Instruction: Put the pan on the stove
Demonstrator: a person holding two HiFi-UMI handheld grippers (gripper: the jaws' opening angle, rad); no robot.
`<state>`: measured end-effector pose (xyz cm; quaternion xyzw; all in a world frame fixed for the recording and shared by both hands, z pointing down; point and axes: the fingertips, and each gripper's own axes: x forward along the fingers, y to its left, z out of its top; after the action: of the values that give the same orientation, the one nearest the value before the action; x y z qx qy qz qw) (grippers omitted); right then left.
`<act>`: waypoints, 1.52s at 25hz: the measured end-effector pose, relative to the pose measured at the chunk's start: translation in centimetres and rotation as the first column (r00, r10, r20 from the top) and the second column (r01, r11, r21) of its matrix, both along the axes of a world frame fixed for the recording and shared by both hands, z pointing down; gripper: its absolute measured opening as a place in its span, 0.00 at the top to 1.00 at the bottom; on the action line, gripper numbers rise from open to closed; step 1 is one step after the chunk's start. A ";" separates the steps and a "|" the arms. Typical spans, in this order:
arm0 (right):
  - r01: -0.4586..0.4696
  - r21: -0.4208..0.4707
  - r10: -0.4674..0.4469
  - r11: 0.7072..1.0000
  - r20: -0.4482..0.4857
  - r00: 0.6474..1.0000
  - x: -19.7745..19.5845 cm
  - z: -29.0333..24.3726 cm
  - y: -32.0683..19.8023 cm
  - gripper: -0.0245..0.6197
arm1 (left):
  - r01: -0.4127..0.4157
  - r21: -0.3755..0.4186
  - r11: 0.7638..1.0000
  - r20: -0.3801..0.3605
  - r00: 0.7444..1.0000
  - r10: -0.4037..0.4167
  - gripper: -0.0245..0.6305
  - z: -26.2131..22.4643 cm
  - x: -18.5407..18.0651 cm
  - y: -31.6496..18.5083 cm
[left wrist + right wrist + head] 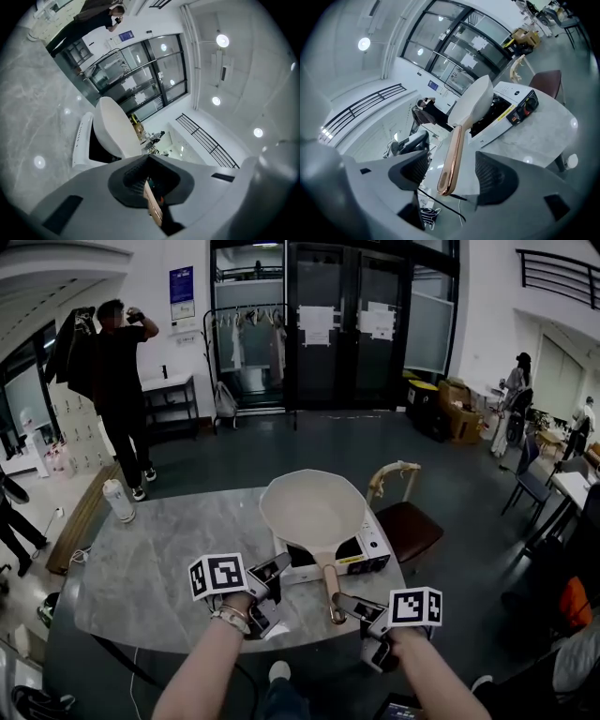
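A cream pan (314, 512) lies over the white portable stove (375, 545) on the grey marble table (150, 568). Its copper-coloured handle (330, 592) points back toward me. My right gripper (352, 606) is open at the handle's end. In the right gripper view the handle (452, 157) runs between the two fingers (494, 176) without touching either pad. My left gripper (278, 570) is shut and empty, just left of the handle and in front of the stove. In the left gripper view the pan (117, 131) and stove (82, 140) lie ahead of its closed tips.
A white bottle (118, 501) stands at the table's far left corner. A dark red chair (410, 526) sits right of the table beside the stove. A person in black (122, 381) stands farther back on the left. The table's near edge runs just under my grippers.
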<state>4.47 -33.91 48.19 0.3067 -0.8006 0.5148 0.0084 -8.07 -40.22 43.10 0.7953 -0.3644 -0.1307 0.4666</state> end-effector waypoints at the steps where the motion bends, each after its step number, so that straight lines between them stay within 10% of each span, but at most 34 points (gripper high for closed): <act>1: -0.010 0.006 0.010 1.000 -0.004 1.000 0.3 -0.1 -0.1 0.48 | 0.009 0.028 1.000 0.012 1.000 -0.010 0.95 -0.5 -0.2 0.1; 8: -0.054 0.115 0.059 0.992 -0.043 0.997 2.6 -2.3 -0.7 0.48 | 0.240 0.306 0.921 0.118 0.951 -0.287 0.95 -4.3 -4.7 0.3; 12: -0.069 0.250 0.103 0.966 -0.127 0.986 3.6 -3.9 -1.1 0.53 | 0.200 0.425 0.883 0.253 0.910 -0.328 0.95 -5.1 -5.2 1.3; 14: -0.097 0.331 0.153 0.939 -0.147 0.977 4.3 -5.3 -1.5 0.73 | 0.162 0.469 0.868 0.303 0.894 -0.331 0.95 -5.7 -5.0 1.7; 24: -0.104 0.648 0.302 0.755 -0.203 0.932 5.0 -12.1 -1.5 0.89 | 0.131 0.627 0.768 0.365 0.822 -0.438 0.95 -9.5 -5.6 3.5; 34: 0.026 0.865 0.518 0.501 -0.323 0.792 5.5 -16.3 -0.3 0.90 | 0.098 0.732 0.674 0.393 0.748 -0.535 0.95 -12.2 -6.2 5.3; 38: 0.060 0.895 0.543 0.443 -0.321 0.776 5.4 -17.1 0.1 0.90 | 0.043 0.743 0.668 0.442 0.718 -0.538 0.95 -11.9 -5.7 5.7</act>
<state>9.82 -33.80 31.12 0.5234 -0.8477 -0.0853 0.0122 -13.74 -34.54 31.22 0.8298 -0.5533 -0.0596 -0.0415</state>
